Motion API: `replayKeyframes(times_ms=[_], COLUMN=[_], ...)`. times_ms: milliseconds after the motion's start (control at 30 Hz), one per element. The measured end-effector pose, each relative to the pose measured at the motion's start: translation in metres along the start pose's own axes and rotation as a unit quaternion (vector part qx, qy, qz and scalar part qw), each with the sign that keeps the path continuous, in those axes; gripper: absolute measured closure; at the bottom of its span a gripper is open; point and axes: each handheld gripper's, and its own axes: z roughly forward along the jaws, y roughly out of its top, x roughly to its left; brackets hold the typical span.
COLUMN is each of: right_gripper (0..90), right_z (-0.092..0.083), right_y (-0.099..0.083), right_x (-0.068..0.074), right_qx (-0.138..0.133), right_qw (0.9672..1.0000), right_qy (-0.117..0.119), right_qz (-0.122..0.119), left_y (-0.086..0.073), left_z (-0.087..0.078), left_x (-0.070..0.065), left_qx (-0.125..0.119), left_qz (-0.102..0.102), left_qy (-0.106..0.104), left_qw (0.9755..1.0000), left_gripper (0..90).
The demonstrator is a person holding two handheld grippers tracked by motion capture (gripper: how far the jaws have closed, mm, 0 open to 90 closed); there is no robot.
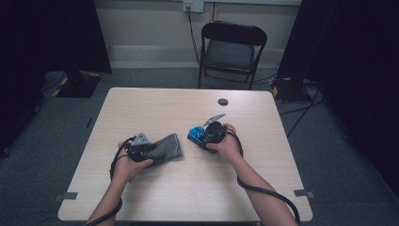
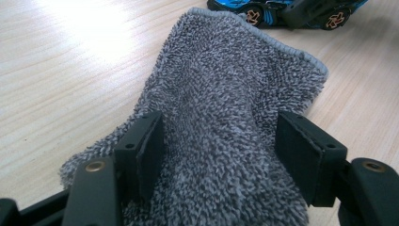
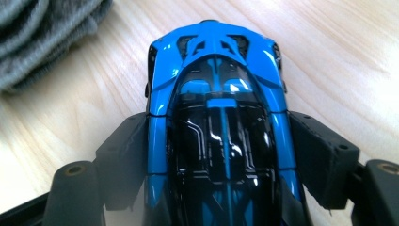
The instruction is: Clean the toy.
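Observation:
A grey terry cloth (image 1: 168, 146) lies bunched on the wooden table (image 1: 188, 193), left of centre. My left gripper (image 1: 151, 151) is shut on its near end. In the left gripper view the cloth (image 2: 226, 80) fills the gap between both pads of the gripper (image 2: 219, 141). A blue and black toy car (image 1: 195, 135) rests on the table just right of the cloth. My right gripper (image 1: 201, 137) is shut on it. In the right gripper view the pads of the gripper (image 3: 219, 150) press on both sides of the car (image 3: 219, 89), whose nose points away from me.
A small black disc (image 1: 223, 101) lies on the table near the far edge. A black folding chair (image 1: 233, 47) stands beyond the table. Dark curtains hang at both sides, and cables run across the floor at the right.

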Motion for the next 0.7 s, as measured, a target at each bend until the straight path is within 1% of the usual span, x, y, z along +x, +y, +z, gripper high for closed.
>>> replayKeyframes(times_ms=[33, 100, 167, 200, 233, 300, 333, 367, 433, 500, 533, 667, 700], right_gripper=[25.5, 25.8, 26.2, 26.1, 26.1, 25.5, 25.2, 25.2, 24.9, 25.0, 25.0, 25.0, 25.1], right_z=[-0.0002, -0.0004, -0.0004, 0.0005, 0.0005, 0.0016, 0.0021, 0.0023, 0.0023, 0.0028, 0.0026, 0.0024, 0.0025], right_y=[-0.0003, -0.0014, -0.0008, 0.0001, 0.0001, 0.0004, 0.0004, 0.0006, 0.0009, 0.0003, 0.0003, 0.001, 0.0015], right_x=[-0.001, -0.0009, -0.001, 0.0001, 0.0001, 0.0004, -0.0003, -0.0005, 0.0005, 0.0015, 0.0015, 0.001, 0.0017], right_qx=[0.0, -0.004, -0.004, -0.004, -0.004, -0.006, -0.006, 0.0, 0.003, 0.01, 0.009, 0.015, 0.018], right_qw=[1.0, 1.0, 0.9999, 0.9999, 0.9999, 1.0, 1.0, 1.0, 1.0, 0.9999, 0.9999, 0.9999, 0.9998], right_qy=[0.004, 0.004, 0.005, 0.001, 0.001, 0.002, 0.003, 0.003, -0.001, -0.003, -0.003, -0.003, -0.007], right_qz=[-0.004, -0.002, -0.008, -0.01, -0.01, -0.002, -0.004, 0.0, -0.007, -0.009, -0.011, 0.0, -0.002], left_y=[-0.0001, -0.0001, -0.0001, -0.0001, -0.0001, -0.0003, -0.0005, -0.0007, -0.0011, -0.0012, -0.0013, -0.0014, -0.0013], left_z=[0.0001, 0.0001, 0.0001, 0.0002, 0.0002, 0.0002, 0.0001, 0.0002, 0.0004, 0.0003, 0.0003, 0.0005, 0.0004], left_x=[0.0, 0.0001, 0.0, 0.0, 0.0, 0.0001, 0.0002, 0.0002, 0.0007, 0.0008, 0.0007, 0.0007, 0.0007], left_qx=[0.0, -0.001, 0.0, -0.001, -0.001, -0.001, -0.002, -0.002, -0.004, -0.004, -0.004, -0.005, -0.005], left_qz=[0.0, 0.0, -0.001, -0.001, -0.001, 0.0, -0.001, -0.002, -0.002, -0.002, -0.001, 0.0, 0.0], left_qy=[0.0, 0.0, 0.0, 0.0, 0.0, 0.0, 0.0, -0.001, -0.003, -0.004, -0.003, -0.003, -0.003], left_qw=[1.0, 1.0, 1.0, 1.0, 1.0, 1.0, 1.0, 1.0, 1.0, 1.0, 1.0, 1.0, 1.0], left_gripper=[33.7, 33.7, 33.7, 33.7, 33.7, 33.7, 33.7, 33.7, 33.7, 33.7, 33.7, 33.6, 33.6])
